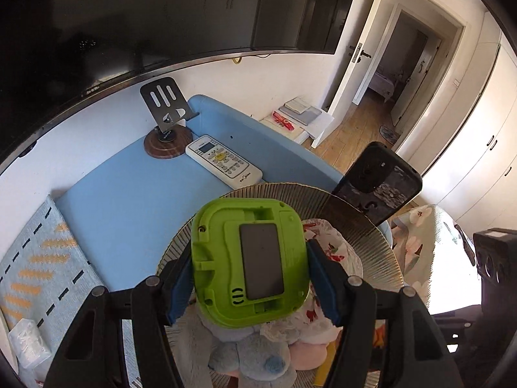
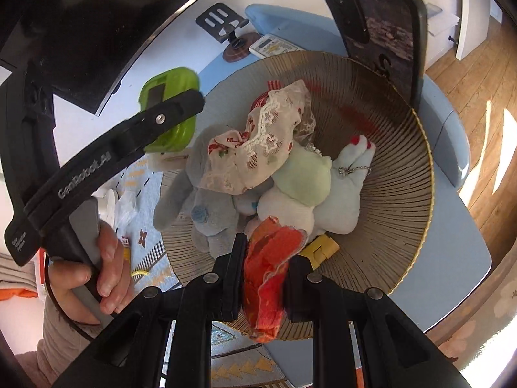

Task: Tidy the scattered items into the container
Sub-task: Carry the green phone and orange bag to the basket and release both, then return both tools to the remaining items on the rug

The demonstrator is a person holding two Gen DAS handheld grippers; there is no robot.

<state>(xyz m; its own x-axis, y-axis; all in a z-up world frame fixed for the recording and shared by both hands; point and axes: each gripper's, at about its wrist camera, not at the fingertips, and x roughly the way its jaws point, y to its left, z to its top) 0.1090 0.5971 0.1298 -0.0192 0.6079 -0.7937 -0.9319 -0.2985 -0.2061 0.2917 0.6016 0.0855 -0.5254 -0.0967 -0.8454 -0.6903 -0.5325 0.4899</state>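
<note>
My left gripper [image 1: 248,278] is shut on a lime-green plastic device [image 1: 248,262], held above the ribbed round basket [image 1: 365,226]; the same green device [image 2: 169,110] shows at the basket's left rim in the right wrist view. My right gripper [image 2: 263,278] is shut on an orange-red cloth [image 2: 269,278] over the near edge of the basket [image 2: 397,148]. Inside lie a grey plush [image 2: 210,200], a lace floral cloth [image 2: 265,139], a pale green and white plush [image 2: 303,187] and a yellow piece [image 2: 323,247]. A black phone [image 2: 381,32] leans upright on the far rim.
A white remote [image 1: 223,161] and a black phone stand on a wooden disc [image 1: 166,129] rest on the blue table [image 1: 129,213]. A patterned mat [image 1: 38,265] covers the left end. A hand [image 2: 100,265] holds the left gripper's handle. A television hangs behind; an open door stands at right.
</note>
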